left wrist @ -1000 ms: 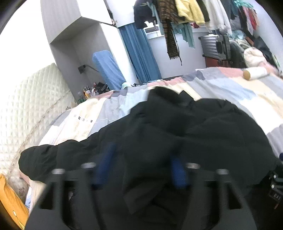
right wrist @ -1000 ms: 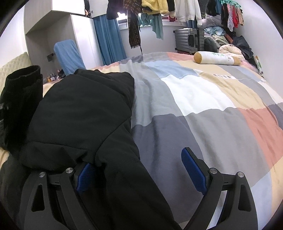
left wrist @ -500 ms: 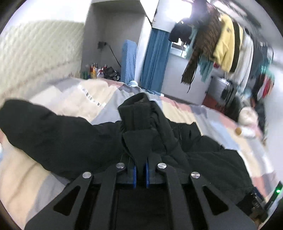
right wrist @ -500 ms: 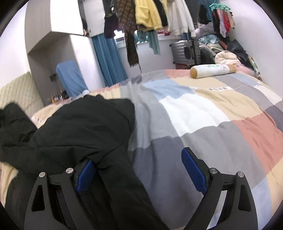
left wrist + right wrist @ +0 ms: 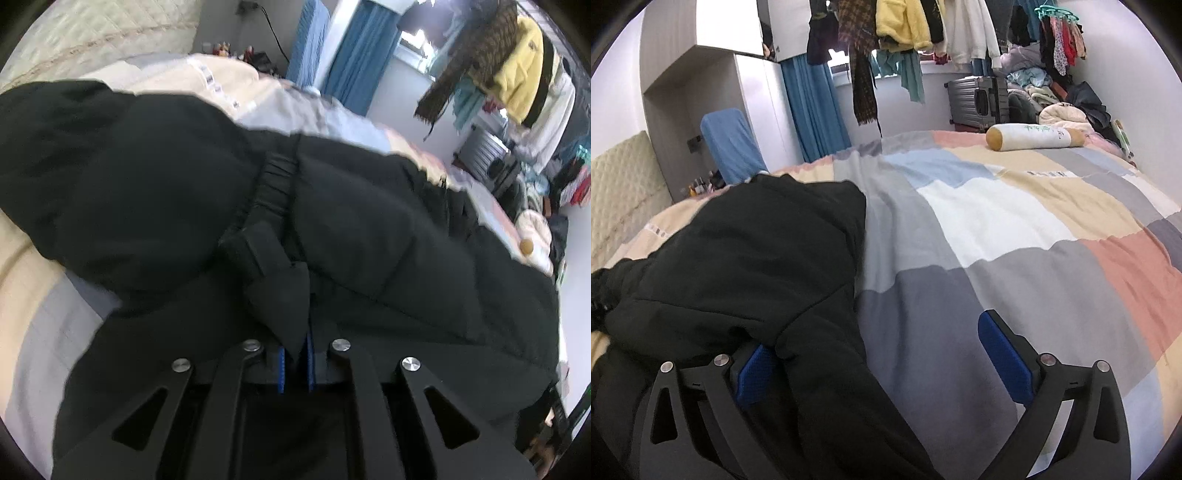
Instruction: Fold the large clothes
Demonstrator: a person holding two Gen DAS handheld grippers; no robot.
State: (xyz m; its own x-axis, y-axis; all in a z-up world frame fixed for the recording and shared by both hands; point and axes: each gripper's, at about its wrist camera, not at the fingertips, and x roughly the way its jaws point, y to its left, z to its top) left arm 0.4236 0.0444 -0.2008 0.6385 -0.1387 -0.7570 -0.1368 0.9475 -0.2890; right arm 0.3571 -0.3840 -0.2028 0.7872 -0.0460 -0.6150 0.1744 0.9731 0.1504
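A large black padded jacket (image 5: 369, 229) lies on the patchwork bed quilt (image 5: 997, 221), bunched toward the headboard side. In the left wrist view it fills most of the picture, and my left gripper (image 5: 295, 354) is shut on a pointed flap of it (image 5: 280, 295) below a ribbed cuff (image 5: 275, 184). In the right wrist view the jacket (image 5: 757, 251) covers the left half. My right gripper (image 5: 875, 339) is wide and its jaws are opening. A fold of the jacket lies between them against the left pad (image 5: 753, 369); the right pad (image 5: 1001, 354) is over bare quilt.
A bolster pillow (image 5: 1030, 136) lies at the bed's far edge. Behind it stand a grey suitcase (image 5: 979, 99) and piles of clothes. Garments hang on a rail (image 5: 905, 26) above. A quilted headboard (image 5: 92, 33) and a blue-covered chair (image 5: 727, 144) are on the left.
My left gripper went from open to shut on a jacket flap, then rolled and sank toward the jacket. The right gripper stayed put and its jaws spread a little wider.
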